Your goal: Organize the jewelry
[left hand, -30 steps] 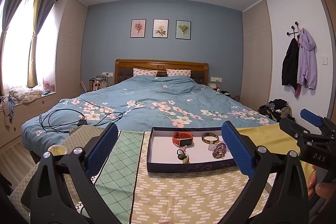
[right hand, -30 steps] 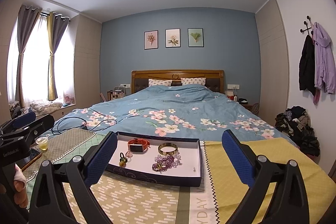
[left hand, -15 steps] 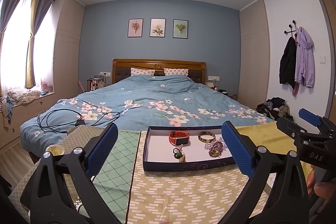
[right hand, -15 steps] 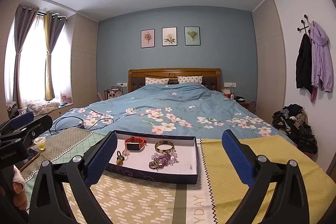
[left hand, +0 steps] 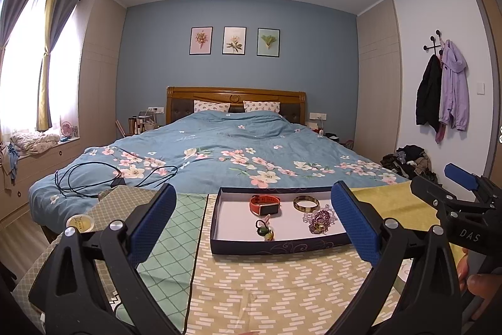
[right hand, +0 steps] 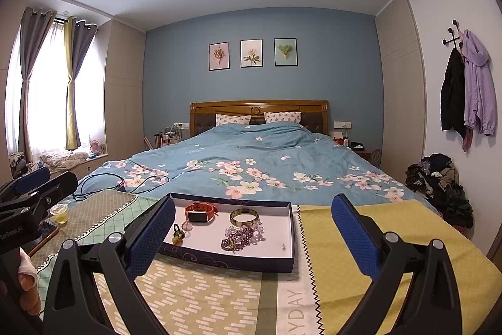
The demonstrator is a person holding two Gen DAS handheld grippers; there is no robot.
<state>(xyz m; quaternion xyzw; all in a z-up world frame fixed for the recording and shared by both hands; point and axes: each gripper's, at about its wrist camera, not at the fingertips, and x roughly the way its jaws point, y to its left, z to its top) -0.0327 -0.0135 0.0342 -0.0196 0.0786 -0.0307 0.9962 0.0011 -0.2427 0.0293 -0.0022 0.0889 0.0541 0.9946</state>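
A shallow dark blue tray (left hand: pixel 276 246) with a white floor sits on a patterned cloth; it also shows in the right wrist view (right hand: pixel 232 260). In it lie an orange smartwatch (left hand: pixel 264 204), a gold bangle (left hand: pixel 306 203), a purple bead bracelet (left hand: pixel 320 218) and a small green and yellow hair tie (left hand: pixel 265 231). The same items show in the right wrist view: watch (right hand: pixel 200 212), bangle (right hand: pixel 244 217), beads (right hand: pixel 240 237), hair tie (right hand: pixel 178 234). My left gripper (left hand: pixel 254 228) and my right gripper (right hand: pixel 252 236) are both open and empty, short of the tray.
A bed with a blue floral duvet (left hand: pixel 226 156) lies behind the tray, with black cables (left hand: pixel 94 181) on it. A small lidded cup (right hand: pixel 59 213) stands on the cloth at the left. Clothes are piled on the floor (right hand: pixel 439 184) at the right.
Both views have shifted slightly; the tray sits a little further left and lower in frame. Both grippers stay open and empty.
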